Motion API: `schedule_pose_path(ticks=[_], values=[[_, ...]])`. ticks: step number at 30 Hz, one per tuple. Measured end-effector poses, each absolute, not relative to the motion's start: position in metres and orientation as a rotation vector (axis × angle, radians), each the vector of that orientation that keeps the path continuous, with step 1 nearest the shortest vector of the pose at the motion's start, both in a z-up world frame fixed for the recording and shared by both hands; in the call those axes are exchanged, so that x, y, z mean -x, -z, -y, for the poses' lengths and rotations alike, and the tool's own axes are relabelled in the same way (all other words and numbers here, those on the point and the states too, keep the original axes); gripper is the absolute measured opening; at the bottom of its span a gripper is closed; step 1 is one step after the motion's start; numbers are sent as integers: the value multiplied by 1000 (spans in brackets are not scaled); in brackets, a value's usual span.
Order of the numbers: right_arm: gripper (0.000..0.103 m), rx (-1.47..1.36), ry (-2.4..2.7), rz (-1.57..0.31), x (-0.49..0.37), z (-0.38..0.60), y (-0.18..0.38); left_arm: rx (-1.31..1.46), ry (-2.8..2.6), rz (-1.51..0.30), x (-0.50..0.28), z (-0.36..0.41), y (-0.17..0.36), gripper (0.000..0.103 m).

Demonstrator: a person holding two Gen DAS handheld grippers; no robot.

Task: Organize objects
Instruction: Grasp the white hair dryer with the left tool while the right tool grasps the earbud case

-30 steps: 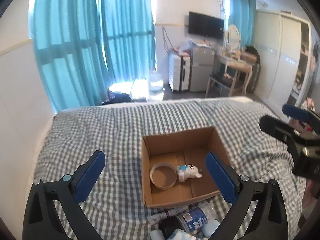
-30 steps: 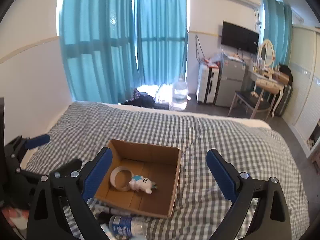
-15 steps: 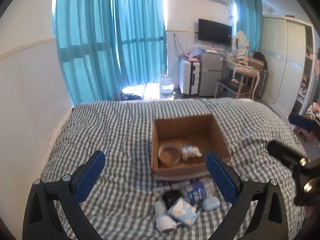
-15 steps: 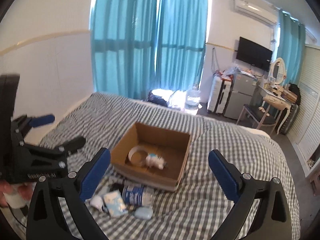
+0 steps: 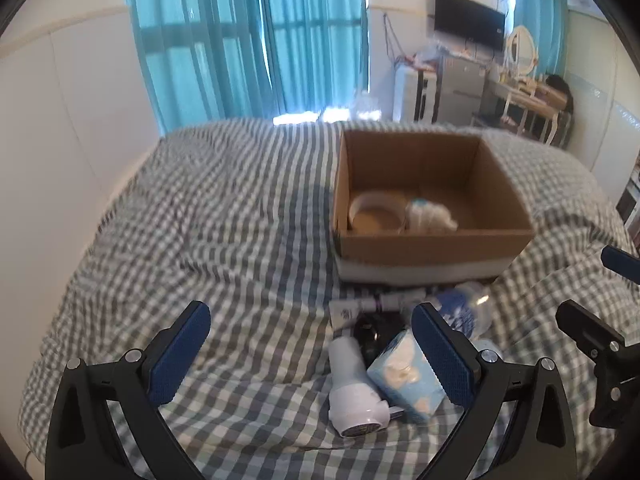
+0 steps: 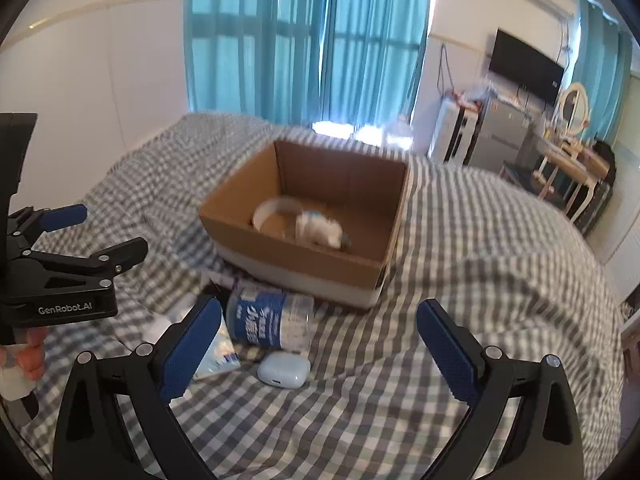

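Both tongs spread wide and empty above a checked bed (image 5: 224,216).
We see left tongs (image 5: 308,354) and right tongs (image 6: 320,344) over clutter beside a cardboard box (image 6: 304,256) holding a tape roll (image 5: 376,216).

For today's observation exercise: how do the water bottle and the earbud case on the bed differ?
The water bottle is clear with a blue label and lies on its side; the earbud case is opaque pale white and rests flat. The bottle is larger. Both lie outside the cardboard box.
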State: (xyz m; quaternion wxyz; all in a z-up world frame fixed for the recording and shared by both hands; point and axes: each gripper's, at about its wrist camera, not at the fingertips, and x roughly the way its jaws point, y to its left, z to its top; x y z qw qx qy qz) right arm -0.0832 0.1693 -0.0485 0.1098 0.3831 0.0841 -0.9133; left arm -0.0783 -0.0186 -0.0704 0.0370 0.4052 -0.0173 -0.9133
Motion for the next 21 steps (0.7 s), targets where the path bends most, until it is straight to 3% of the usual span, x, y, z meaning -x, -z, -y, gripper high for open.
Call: schedule_pose_path(ticks=[9,21], values=[[99,-1300,2615,-258,102,-171,101,-1409,2703,72,92,21,121,103],[99,-1415,2512,-322,114,-156,143,-1590,2658,128,90,21,152,103]])
